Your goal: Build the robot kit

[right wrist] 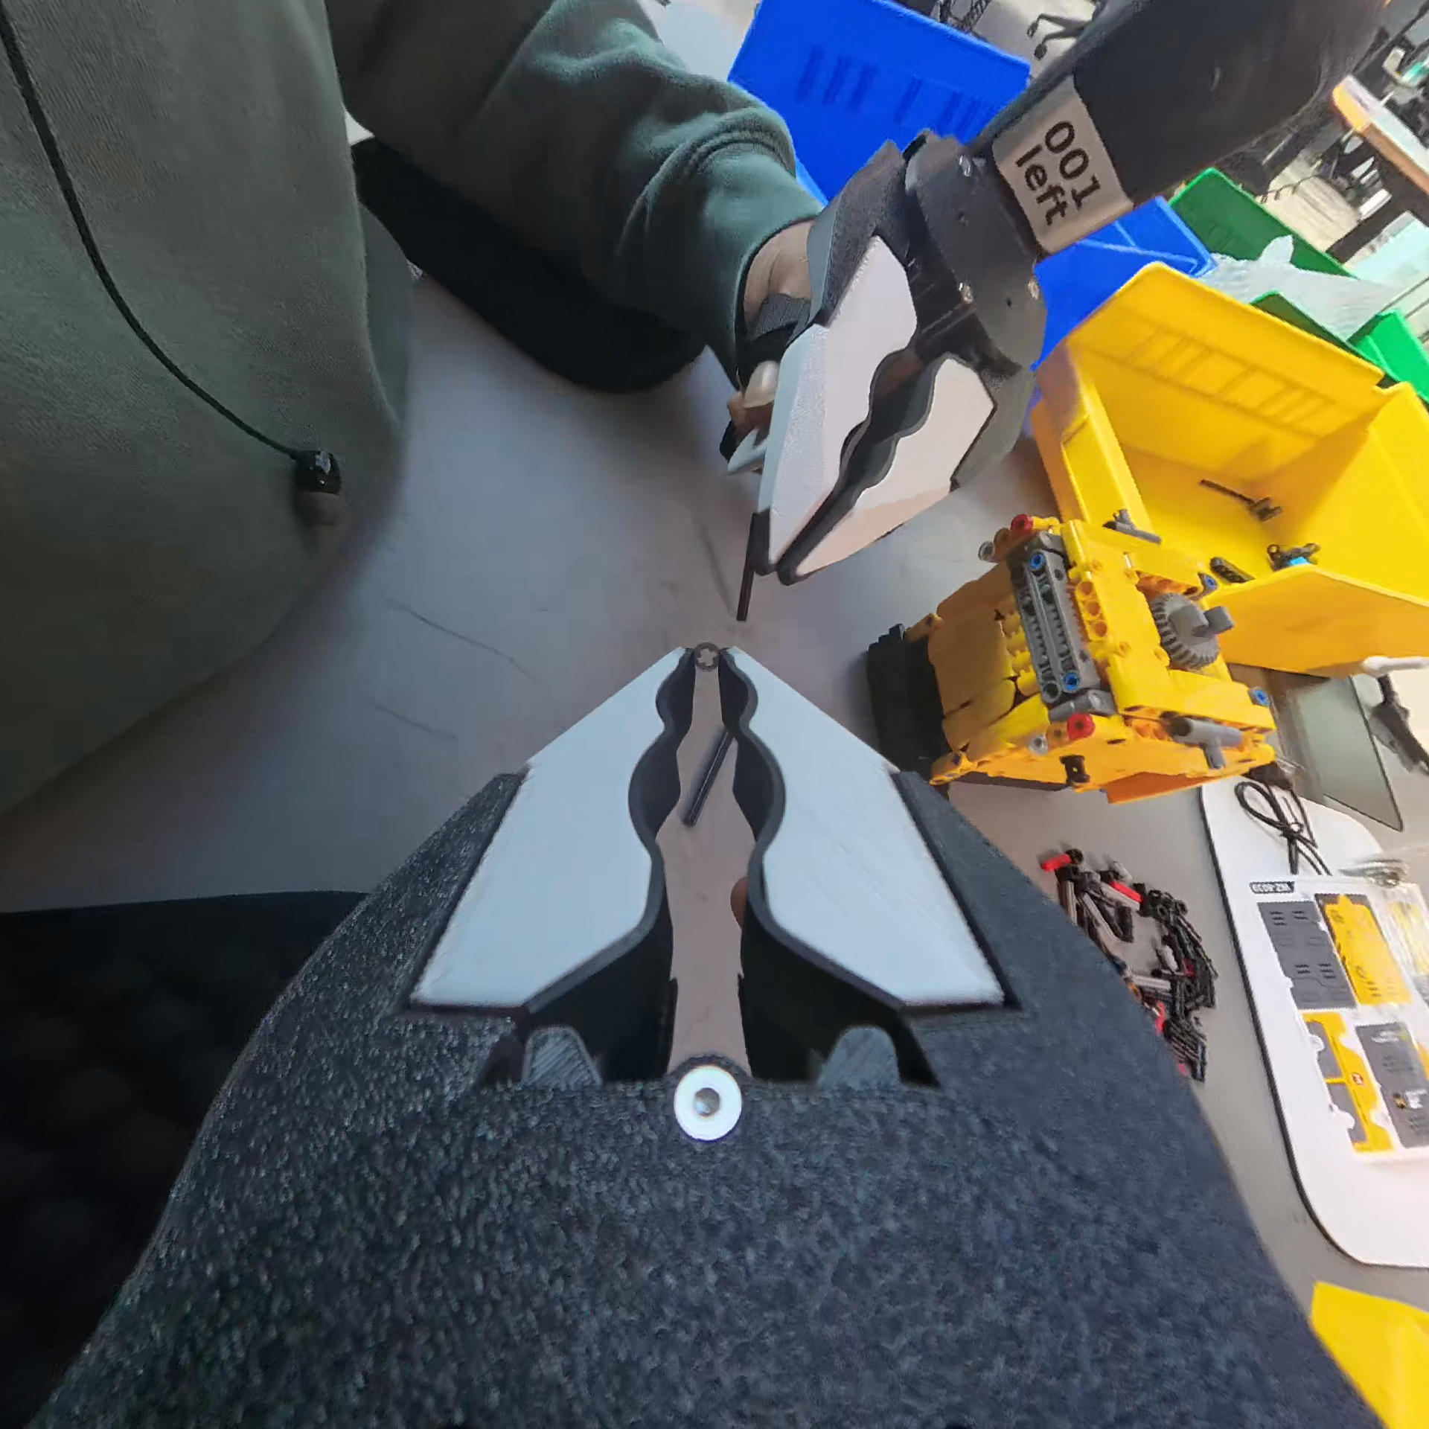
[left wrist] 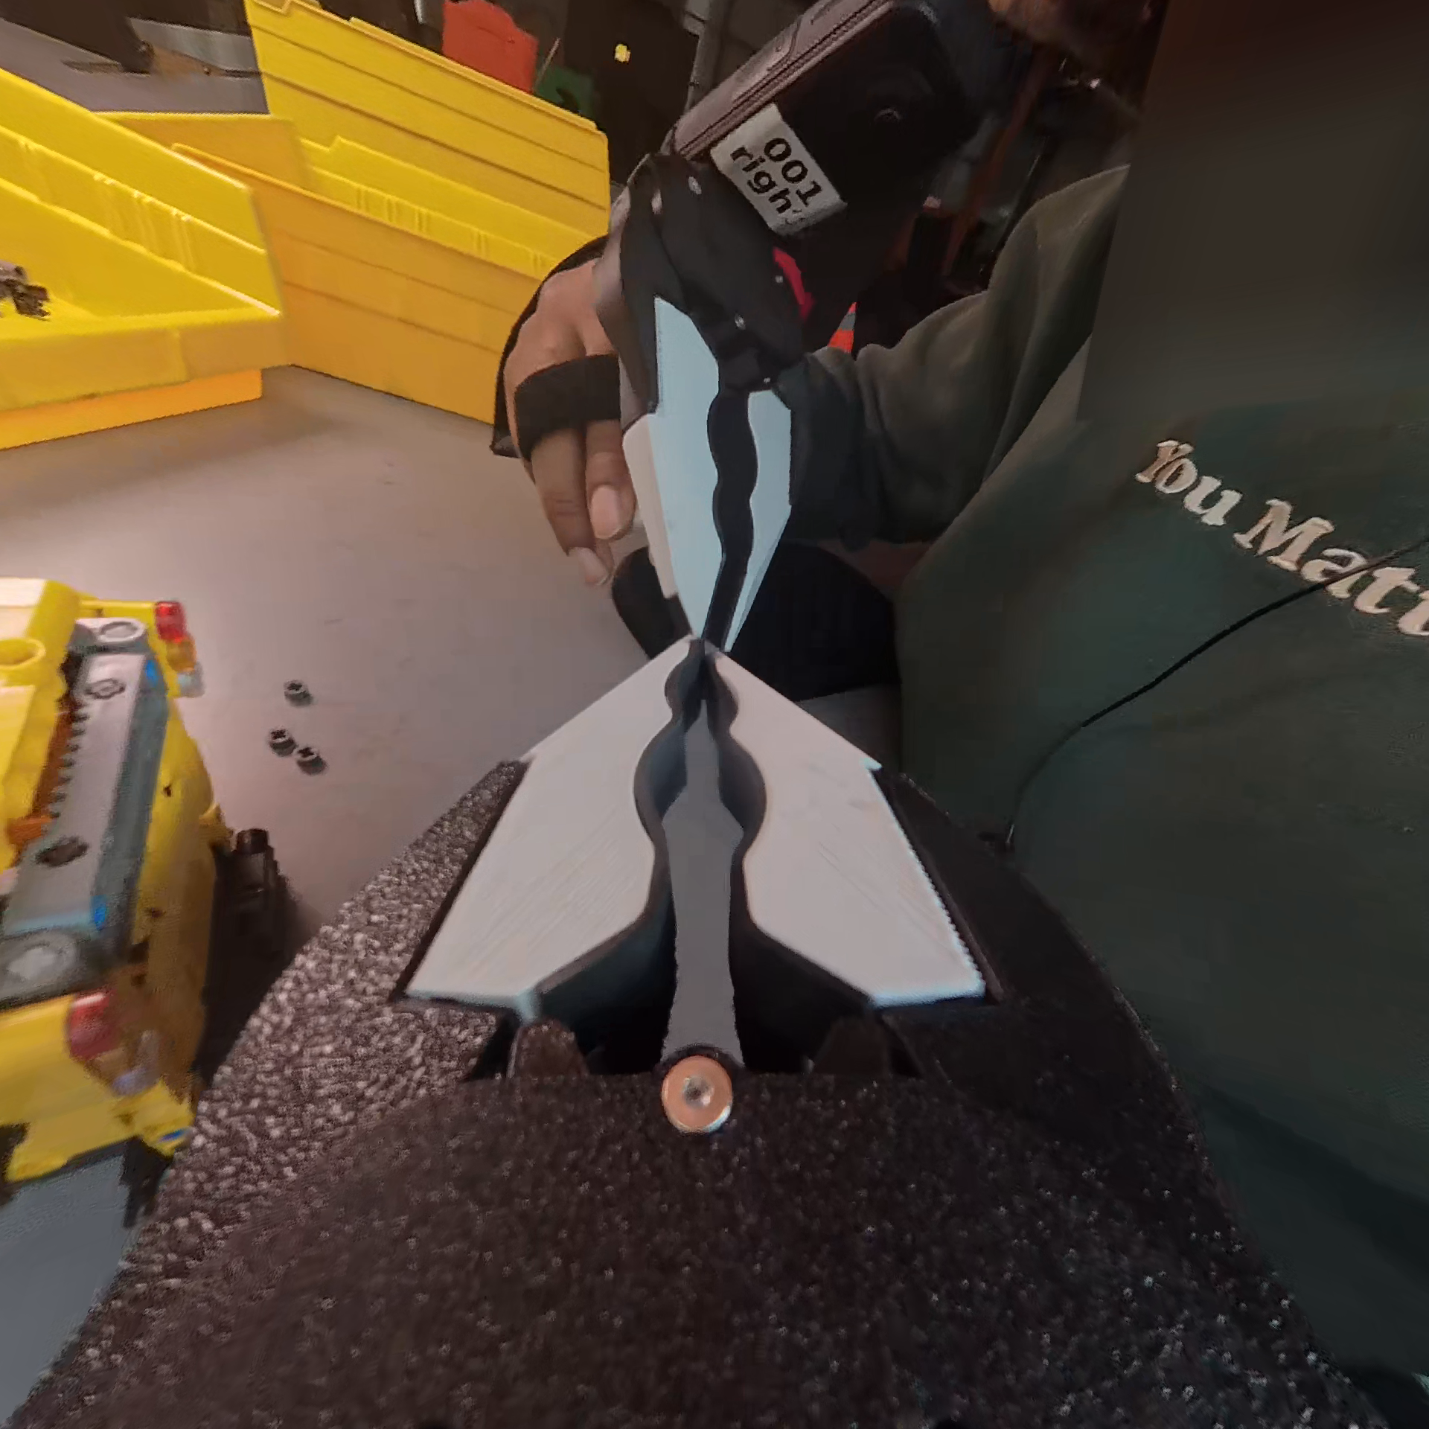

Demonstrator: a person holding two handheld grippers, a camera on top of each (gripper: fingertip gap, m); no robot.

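Note:
My left gripper [left wrist: 702, 671] is shut on a thin black axle [right wrist: 744, 572], which sticks out past its tips toward the table. In the right wrist view the left gripper [right wrist: 773, 576] hangs tilted just above and beyond my right gripper [right wrist: 705, 659]. The right gripper is shut on a small dark ring bush [right wrist: 705, 649] pinched at its very tips. The axle's free end is a short gap from the bush. In the left wrist view the right gripper [left wrist: 715, 638] points down and meets my left tips. A second black axle [right wrist: 707, 777] lies on the table under the right fingers.
A yellow brick-built vehicle [right wrist: 1082, 680] stands on the grey table [right wrist: 541, 541], also in the left wrist view [left wrist: 100, 850]. Yellow bins [right wrist: 1237, 433], blue bins [right wrist: 874, 77], a pile of small black and red pins [right wrist: 1137, 951], a printed booklet [right wrist: 1353, 1005]. A person's green sleeve [right wrist: 619, 155] is close. Left and right tips are no more than a few centimetres apart.

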